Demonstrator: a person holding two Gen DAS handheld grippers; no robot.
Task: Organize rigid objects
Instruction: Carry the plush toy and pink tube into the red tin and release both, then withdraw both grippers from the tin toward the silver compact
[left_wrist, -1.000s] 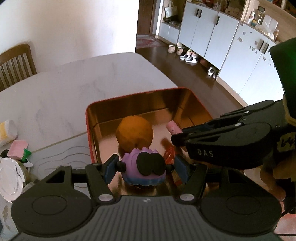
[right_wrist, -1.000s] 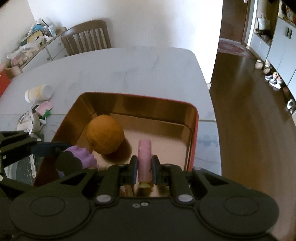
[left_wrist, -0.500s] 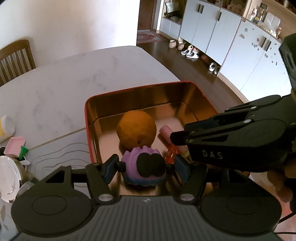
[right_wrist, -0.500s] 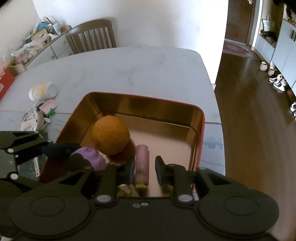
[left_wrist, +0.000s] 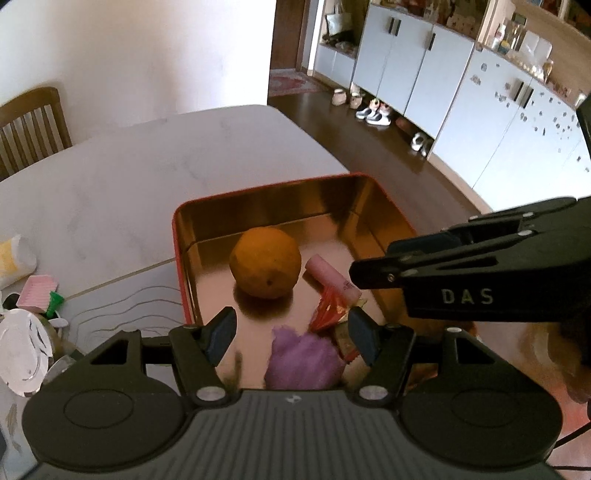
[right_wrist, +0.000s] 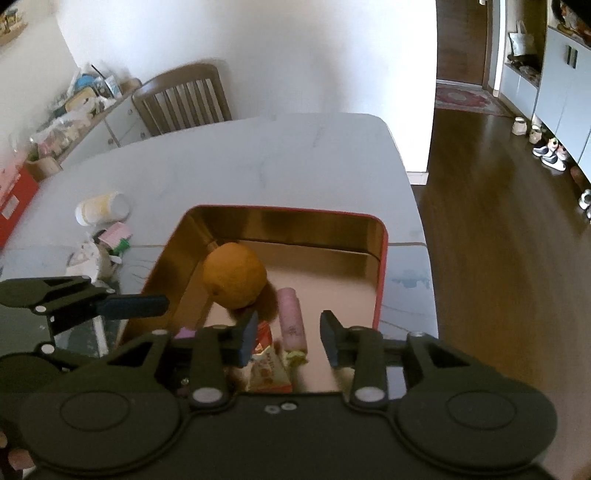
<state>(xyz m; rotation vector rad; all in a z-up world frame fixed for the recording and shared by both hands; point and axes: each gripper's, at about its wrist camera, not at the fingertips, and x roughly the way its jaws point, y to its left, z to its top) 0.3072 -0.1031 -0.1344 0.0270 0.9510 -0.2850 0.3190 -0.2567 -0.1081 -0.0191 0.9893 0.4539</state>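
Both grippers hover over the red tin (left_wrist: 177, 236) with fingers spread wide and holding nothing: the left gripper (left_wrist: 291, 332) above the purple toy (left_wrist: 303, 360), which shows blurred and low in the tin's near end, and the right gripper (right_wrist: 288, 338) above the pink tube (right_wrist: 291, 319), which lies flat on the gilt floor just beside the orange (right_wrist: 234, 275). Judging by this, the step in hand is the release, and doing it well means lifting each gripper straight up so no finger clips the tin wall or nudges the orange into a roll. Whether the purple toy rests or is mid-drop I cannot tell; a red wrapper (right_wrist: 267, 365) and something yellowish near the tube's end are partly cut off by the gripper bodies and hard to name
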